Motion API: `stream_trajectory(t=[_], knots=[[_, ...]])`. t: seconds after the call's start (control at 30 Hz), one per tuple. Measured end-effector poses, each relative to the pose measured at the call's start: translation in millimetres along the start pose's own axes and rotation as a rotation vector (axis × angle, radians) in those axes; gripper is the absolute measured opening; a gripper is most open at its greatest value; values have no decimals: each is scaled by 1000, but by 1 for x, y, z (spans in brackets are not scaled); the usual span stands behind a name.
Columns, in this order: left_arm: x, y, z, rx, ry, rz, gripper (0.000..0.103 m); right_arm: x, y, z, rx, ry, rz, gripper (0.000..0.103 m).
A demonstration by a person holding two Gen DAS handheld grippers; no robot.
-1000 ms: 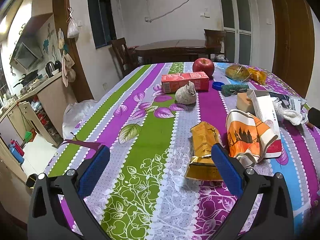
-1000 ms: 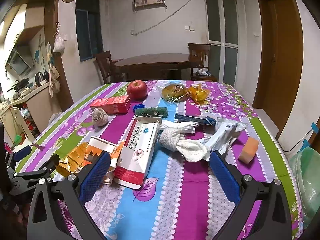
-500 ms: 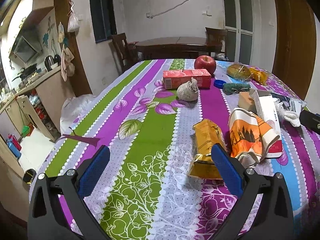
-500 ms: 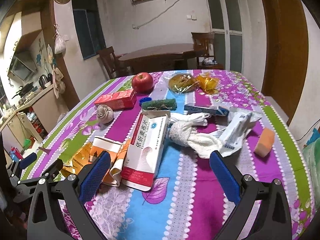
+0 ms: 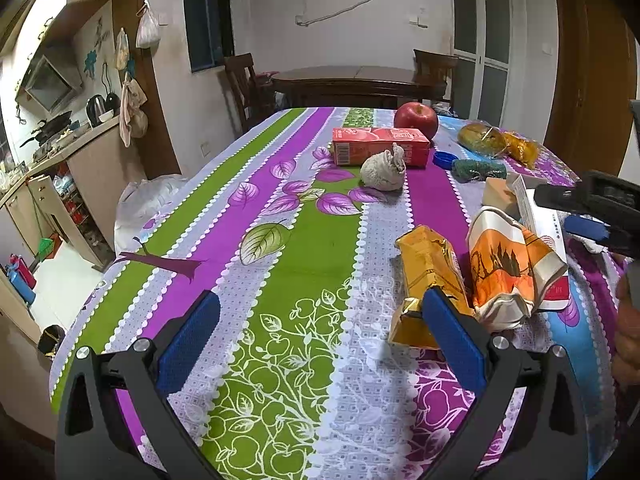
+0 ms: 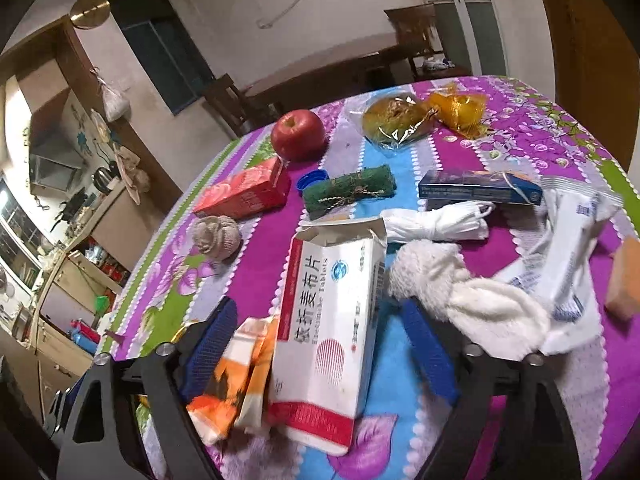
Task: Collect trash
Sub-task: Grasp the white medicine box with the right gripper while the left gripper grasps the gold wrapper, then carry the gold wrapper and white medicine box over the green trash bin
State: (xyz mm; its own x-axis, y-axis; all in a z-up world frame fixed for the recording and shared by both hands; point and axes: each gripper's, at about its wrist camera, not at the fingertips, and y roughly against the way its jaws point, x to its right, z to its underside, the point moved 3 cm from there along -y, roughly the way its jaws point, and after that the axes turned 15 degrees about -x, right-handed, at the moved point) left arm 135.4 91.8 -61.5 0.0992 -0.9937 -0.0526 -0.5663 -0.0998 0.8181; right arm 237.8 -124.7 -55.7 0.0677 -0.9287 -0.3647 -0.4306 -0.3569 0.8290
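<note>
An opened white-and-red tablet box lies on the table between the open fingers of my right gripper, with a crumpled orange-and-white carton against its left side. The carton also shows in the left wrist view, beside a crushed gold foil pack. My left gripper is open and empty above the striped cloth, its right finger next to the gold pack. The right gripper shows at the right edge of the left wrist view.
Farther back lie a red carton, a grey cloth ball, an apple, a blue cap, a green scrubber, a blue box, white cloths, plastic wrappers, bagged food and an orange sponge.
My right gripper has dropped forward and tilted, so its open fingers now straddle the tablet box and carton. My left gripper has drifted slightly left and back; the right gripper has entered its view.
</note>
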Motion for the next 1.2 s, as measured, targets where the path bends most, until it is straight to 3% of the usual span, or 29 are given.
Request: stream_trajectory(t=[0.03,0.23,0.4,0.53,0.63,0.77,0.83,0.87,0.93,1.0,1.2], knots=[[0,0,0,2,1,0,98,0,-7,-2,-20,-2,0,56],[0,9,1,27,-18,54,98,11,-10,-1,-50,-29,-110,47],[5,12,-3,20,-39,186,98,24,24,16,24,-55,-181,46],[11,-2,-11,-32,-16,299,98,33,62,36,101,-65,-208,46],[18,-15,-16,-71,-5,340,96,36,83,49,126,-58,-237,46],[27,-29,-19,-125,-6,409,73,37,102,64,132,-39,-250,46],[29,-40,-19,-176,2,458,49,38,107,71,134,-30,-245,46],[30,-45,-17,-197,8,491,43,39,111,75,136,-27,-243,46],[27,-47,-16,-204,29,548,42,38,112,79,137,-23,-238,46],[23,-44,-15,-186,42,552,36,38,114,82,137,-20,-238,46],[5,-12,-11,-74,65,468,34,33,119,87,142,11,-227,46]])
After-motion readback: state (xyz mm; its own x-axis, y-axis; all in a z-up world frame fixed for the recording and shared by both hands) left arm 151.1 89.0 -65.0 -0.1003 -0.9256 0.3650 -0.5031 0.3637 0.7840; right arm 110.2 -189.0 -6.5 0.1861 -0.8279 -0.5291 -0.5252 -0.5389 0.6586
